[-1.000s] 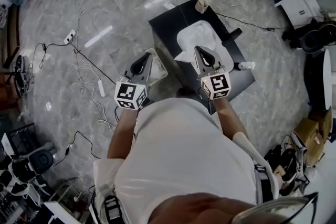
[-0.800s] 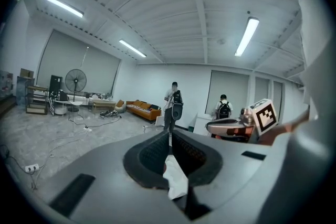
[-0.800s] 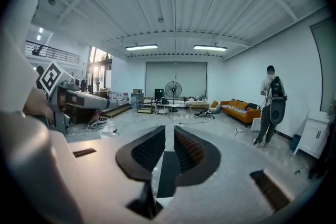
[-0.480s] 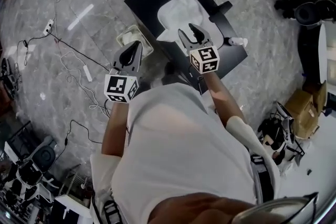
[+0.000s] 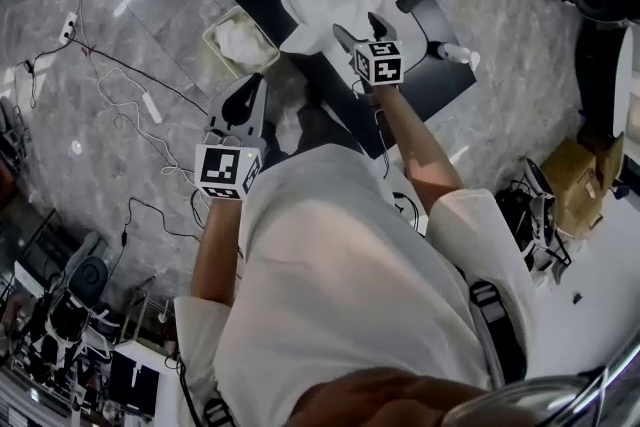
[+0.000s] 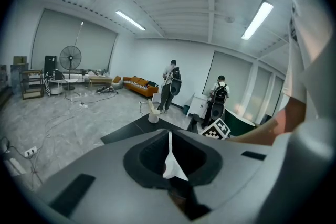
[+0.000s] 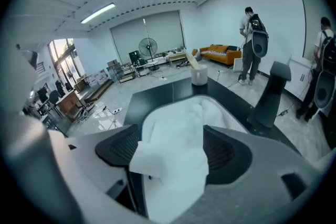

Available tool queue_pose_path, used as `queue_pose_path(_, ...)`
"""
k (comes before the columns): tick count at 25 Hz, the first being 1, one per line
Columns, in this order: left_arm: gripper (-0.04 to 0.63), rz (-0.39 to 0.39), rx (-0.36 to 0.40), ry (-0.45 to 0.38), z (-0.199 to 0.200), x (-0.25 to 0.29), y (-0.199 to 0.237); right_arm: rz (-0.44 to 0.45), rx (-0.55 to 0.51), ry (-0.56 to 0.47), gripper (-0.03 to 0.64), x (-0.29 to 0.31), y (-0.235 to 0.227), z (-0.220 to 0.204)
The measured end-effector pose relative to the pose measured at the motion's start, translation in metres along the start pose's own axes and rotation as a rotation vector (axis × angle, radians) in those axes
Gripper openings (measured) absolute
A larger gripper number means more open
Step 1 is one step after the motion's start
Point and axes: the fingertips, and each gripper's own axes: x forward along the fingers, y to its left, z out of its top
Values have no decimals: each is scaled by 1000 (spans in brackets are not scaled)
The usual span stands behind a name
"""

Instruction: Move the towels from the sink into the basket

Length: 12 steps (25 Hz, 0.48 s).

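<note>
Right gripper view, towel (image 7: 173,176) between right gripper (image 7: 172,129) jaws, just opening

A: Any legible print, labels or numbers?

B: None. Left cube (image 5: 226,171), on the left gripper (image 5: 256,83), and right cube (image 5: 380,63), on the right gripper (image 5: 356,23), carry black-and-white square marker patterns only. No letters or digits.

A: Background items?

B: Too small or blurred to read.
</note>
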Motion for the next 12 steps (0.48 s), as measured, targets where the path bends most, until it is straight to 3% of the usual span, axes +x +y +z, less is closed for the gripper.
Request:
queue_pose_path(9,18,17,-17,103,-51,39,1,-76,191,161,480,93,-79,-88)
queue_pose_path(12,17,18,-13,136,-72,48,2,-102,204,219,497,120,-101,-115)
